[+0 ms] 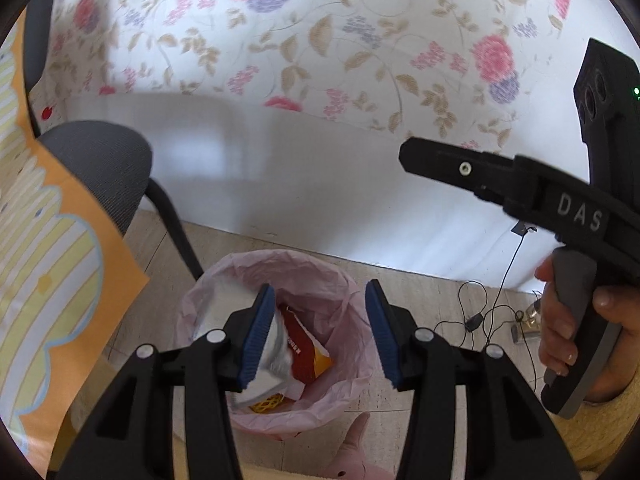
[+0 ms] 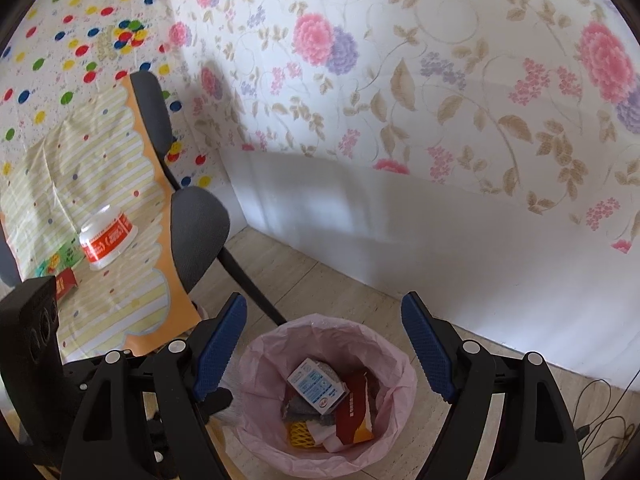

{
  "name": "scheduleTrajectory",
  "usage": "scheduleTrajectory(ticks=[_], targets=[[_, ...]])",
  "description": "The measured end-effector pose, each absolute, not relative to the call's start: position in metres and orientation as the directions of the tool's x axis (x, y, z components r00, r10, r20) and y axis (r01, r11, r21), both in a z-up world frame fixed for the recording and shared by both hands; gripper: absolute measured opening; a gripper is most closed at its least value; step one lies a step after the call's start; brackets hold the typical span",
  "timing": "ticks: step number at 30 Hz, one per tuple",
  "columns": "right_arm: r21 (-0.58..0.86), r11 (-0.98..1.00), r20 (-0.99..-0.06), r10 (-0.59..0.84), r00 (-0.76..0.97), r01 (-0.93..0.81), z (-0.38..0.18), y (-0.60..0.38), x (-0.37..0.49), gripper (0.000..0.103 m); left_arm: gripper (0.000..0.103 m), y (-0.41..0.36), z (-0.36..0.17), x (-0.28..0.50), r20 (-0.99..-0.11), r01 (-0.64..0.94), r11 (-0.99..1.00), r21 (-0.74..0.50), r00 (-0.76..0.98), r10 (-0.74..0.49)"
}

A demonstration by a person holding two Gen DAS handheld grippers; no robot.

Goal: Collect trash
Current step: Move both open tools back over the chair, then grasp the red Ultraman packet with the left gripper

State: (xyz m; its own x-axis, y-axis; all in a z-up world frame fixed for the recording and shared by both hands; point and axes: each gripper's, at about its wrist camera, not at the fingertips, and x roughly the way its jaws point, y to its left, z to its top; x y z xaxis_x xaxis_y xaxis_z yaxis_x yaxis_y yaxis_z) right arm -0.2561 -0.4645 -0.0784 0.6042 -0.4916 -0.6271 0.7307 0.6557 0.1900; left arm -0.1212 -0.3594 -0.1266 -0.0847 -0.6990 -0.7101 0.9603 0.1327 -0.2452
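Floral wallpaper and pale floor tiles frame the corner. Left gripper (image 1: 320,332) hangs half-open over the pink-lined bin (image 1: 200,304), a silvery wrapper (image 1: 272,344) lying against one pad, unpinched. Right gripper (image 2: 324,344) gapes wide, empty, above the same bin, where a small carton (image 2: 318,384) tops the trash.
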Motion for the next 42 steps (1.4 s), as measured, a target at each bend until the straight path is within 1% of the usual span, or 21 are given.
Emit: scheduleTrajectory(ticks=[6,11,16,21,25,27,33,41,42], targets=[[0.191,0.629,-0.626,-0.513,0.587,0.753,-0.077,-0.471,-0.269,0.080,0.046,-0.358,-0.125,-0.118,-0.719,0.960,0.167,-0.223,-0.046,-0.693],[0.203,0.661,-0.636,-0.472,0.611,0.722,-0.082,-0.465,-0.254,0.080,0.048,-0.331,-0.119,-0.096,-0.716,0.940,0.287,-0.184,0.072,-0.694],[0.206,0.719,-0.632,-0.420,0.651,0.664,-0.079,-0.447,-0.225,0.080,0.048,-0.284,-0.104,-0.074,-0.697,0.901,0.419,-0.114,0.227,-0.680],[0.195,0.794,-0.621,-0.354,0.699,0.576,-0.067,-0.419,-0.182,0.080,0.056,-0.233,-0.080,-0.044,-0.659,0.834,0.547,-0.076,0.370,-0.655],[0.176,0.856,-0.611,-0.292,0.735,0.486,-0.056,-0.389,-0.142,0.080,0.059,-0.189,-0.061,-0.017,-0.625,0.758,0.649,-0.065,0.476,-0.618],[0.164,0.884,-0.607,-0.259,0.752,0.437,-0.051,-0.373,-0.121,0.080,0.064,-0.167,-0.055,-0.005,-0.612,0.721,0.690,-0.069,0.515,-0.600],[0.143,0.944,-0.605,-0.155,0.781,0.298,-0.042,-0.325,-0.065,0.080,0.066,-0.095,-0.048,0.039,-0.587,0.580,0.811,-0.073,0.632,-0.505],[0.117,0.986,-0.627,-0.021,0.779,0.121,-0.050,-0.257,0.003,0.080,0.066,-0.014,-0.057,0.091,-0.597,0.431,0.897,-0.101,0.695,-0.401],[0.116,0.987,-0.631,-0.011,0.776,0.108,-0.052,-0.250,0.009,0.078,0.066,-0.006,-0.059,0.098,-0.600,0.416,0.903,-0.105,0.698,-0.391]])
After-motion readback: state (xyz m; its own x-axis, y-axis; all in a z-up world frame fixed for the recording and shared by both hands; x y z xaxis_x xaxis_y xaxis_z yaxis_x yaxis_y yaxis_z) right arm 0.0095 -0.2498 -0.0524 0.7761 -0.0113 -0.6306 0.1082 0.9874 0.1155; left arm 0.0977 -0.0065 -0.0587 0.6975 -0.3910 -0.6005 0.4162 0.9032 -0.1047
